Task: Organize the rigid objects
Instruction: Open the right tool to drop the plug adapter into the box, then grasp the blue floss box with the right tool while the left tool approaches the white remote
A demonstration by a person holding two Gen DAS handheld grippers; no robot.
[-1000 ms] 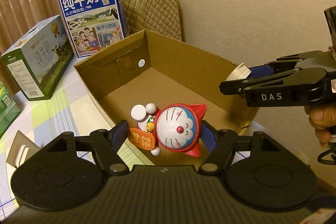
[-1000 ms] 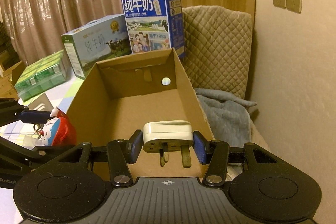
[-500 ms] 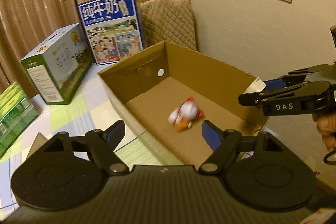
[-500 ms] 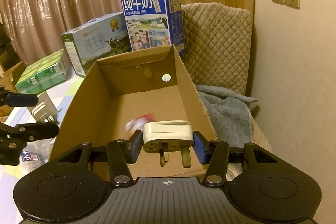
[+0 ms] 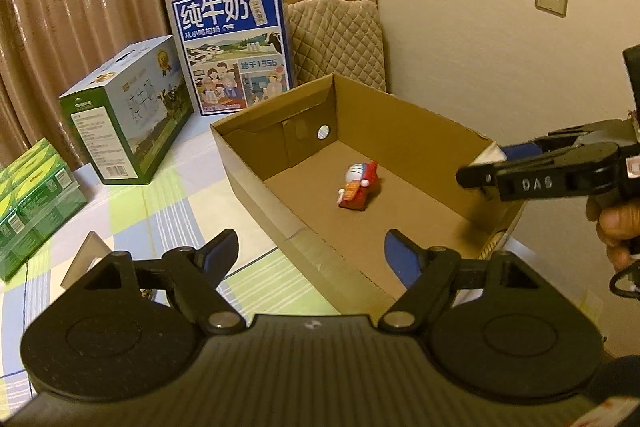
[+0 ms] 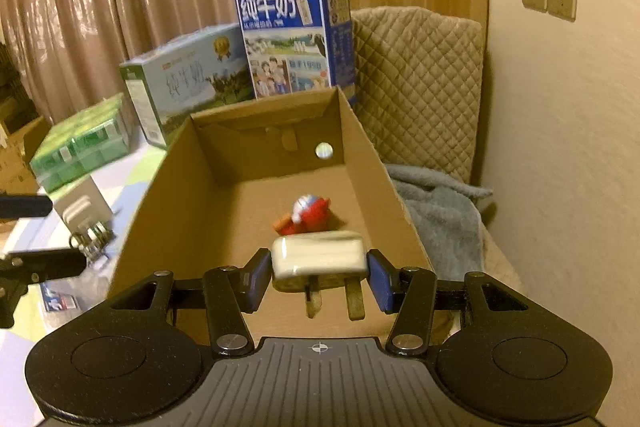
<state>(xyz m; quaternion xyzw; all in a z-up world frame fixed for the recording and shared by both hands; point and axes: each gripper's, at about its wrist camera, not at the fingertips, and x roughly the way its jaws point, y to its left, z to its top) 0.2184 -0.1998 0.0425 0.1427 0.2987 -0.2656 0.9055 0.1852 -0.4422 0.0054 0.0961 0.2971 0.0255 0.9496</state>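
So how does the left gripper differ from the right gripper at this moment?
The left gripper is open and holds nothing; the right gripper is shut on the white plug. The left one sits beside the cardboard box; the right one hangs over it. Both point toward the toy figure.

left gripper: jaws spread wide, nothing between the 2 fingers | right gripper: blue pads at either side of a white plug, slight gaps visible, grip uncertain | right hand: wrapped around the handle
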